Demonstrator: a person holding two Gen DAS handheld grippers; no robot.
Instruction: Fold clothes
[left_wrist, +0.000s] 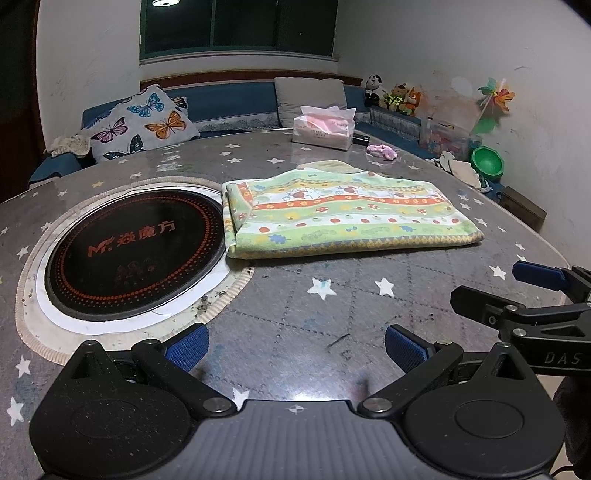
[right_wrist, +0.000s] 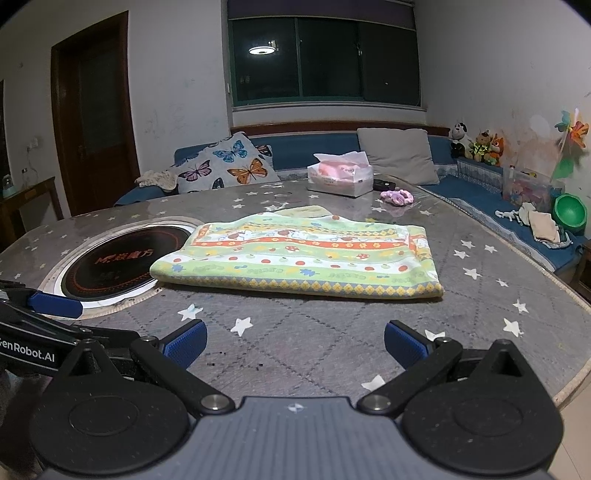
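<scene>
A folded cloth (left_wrist: 343, 214) with green, orange and white cartoon bands lies flat on the star-patterned table (left_wrist: 295, 314); it also shows in the right wrist view (right_wrist: 303, 258). Its left edge touches the rim of the round black cooktop (left_wrist: 136, 254). My left gripper (left_wrist: 297, 349) is open and empty, low over the table, well short of the cloth. My right gripper (right_wrist: 295, 345) is open and empty, in front of the cloth's near edge. The right gripper's fingers (left_wrist: 535, 277) show at the right of the left wrist view.
A tissue box (left_wrist: 323, 129) and a small pink item (left_wrist: 382, 151) sit at the table's far side. A sofa with a butterfly pillow (left_wrist: 140, 122) and a grey cushion (left_wrist: 310, 96) runs behind. Plush toys (left_wrist: 395, 96) and a green bowl (left_wrist: 487, 162) are at the right.
</scene>
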